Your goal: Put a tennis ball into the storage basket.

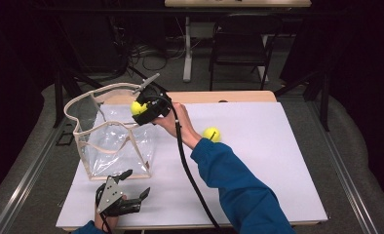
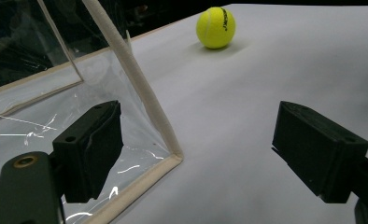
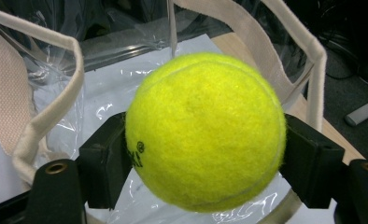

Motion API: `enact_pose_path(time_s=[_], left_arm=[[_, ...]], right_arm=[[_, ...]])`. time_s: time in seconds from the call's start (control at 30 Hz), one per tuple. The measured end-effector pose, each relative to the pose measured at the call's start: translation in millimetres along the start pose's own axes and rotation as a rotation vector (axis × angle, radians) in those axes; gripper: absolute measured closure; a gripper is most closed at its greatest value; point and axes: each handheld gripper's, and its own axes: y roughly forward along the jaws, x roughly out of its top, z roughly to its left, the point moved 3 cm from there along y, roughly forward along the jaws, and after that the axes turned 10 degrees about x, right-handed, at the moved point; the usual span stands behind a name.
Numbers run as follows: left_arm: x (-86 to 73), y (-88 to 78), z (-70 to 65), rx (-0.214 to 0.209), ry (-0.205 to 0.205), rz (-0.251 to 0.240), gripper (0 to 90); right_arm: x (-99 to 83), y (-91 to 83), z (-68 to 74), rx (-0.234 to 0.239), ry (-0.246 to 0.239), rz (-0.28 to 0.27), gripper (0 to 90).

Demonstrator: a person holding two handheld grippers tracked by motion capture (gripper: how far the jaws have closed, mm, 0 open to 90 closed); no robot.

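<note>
Table [image 1: 278,161] carries a clear plastic bag [image 1: 113,141] standing open near its left edge. Judging by the layout, balls are being loaded into it: the right gripper [image 1: 142,109], clamped on a tennis ball [image 3: 204,131], hangs over the bag's far right rim, so release calls for moving further over the mouth. A second ball [image 1: 211,134] lies mid-table. The left gripper [image 1: 131,191] rests wide open and empty beside the bag's near corner.
</note>
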Motion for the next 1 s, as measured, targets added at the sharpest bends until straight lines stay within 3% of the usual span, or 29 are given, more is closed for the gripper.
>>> enact_pose_path(time_s=[0.03, 0.17, 0.27, 1.0], left_arm=[[0.1, -0.1, -0.1, 0.003, -0.001, -0.001, 15.9], [0.0, -0.3, 0.1, 0.004, 0.0, 0.0, 16.0], [0.0, -0.3, 0.1, 0.004, 0.001, 0.0, 15.9], [0.2, -0.1, -1.8, -0.002, 0.02, 0.002, 15.9]], right_arm=[[0.6, -1.6, 0.9, -0.017, 0.0, -0.011, 13.6], [2.9, -14.3, 2.8, -0.031, 0.0, -0.07, 9.1], [1.6, -24.9, 3.1, -0.007, 0.012, -0.104, 5.8], [-26.3, -62.3, 6.1, 0.061, 0.0, -0.142, 2.5]])
